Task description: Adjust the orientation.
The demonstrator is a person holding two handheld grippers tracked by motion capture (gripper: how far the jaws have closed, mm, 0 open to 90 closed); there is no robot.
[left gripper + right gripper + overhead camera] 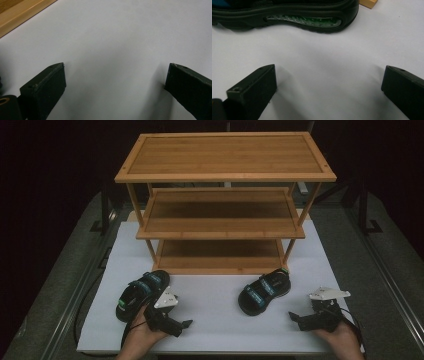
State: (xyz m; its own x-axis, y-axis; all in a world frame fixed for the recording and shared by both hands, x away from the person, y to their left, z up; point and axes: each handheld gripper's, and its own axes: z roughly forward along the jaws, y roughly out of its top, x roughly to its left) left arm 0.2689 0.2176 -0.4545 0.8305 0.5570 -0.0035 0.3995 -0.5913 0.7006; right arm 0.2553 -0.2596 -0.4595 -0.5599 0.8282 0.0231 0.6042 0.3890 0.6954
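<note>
Two black sandals with blue and green straps lie on the white mat in front of a wooden rack. The left sandal [136, 295] is beside my left hand, the right sandal [264, 291] near the rack's front right leg. My left gripper [184, 326] rests low on the mat just right of the left sandal, jaws open on bare mat [115, 75]. My right gripper [296, 319] sits right of the right sandal, open and empty [329, 80]. That sandal's sole with its green air cushion [304, 21] lies just ahead of the jaws, apart from them.
The three-tier wooden rack [222, 227] stands at the back of the white mat [215, 315], all shelves bare. Its bottom board [17, 15] edges the left gripper view, and a leg corner [368, 3] shows past the sandal. Dark table rails run along both sides.
</note>
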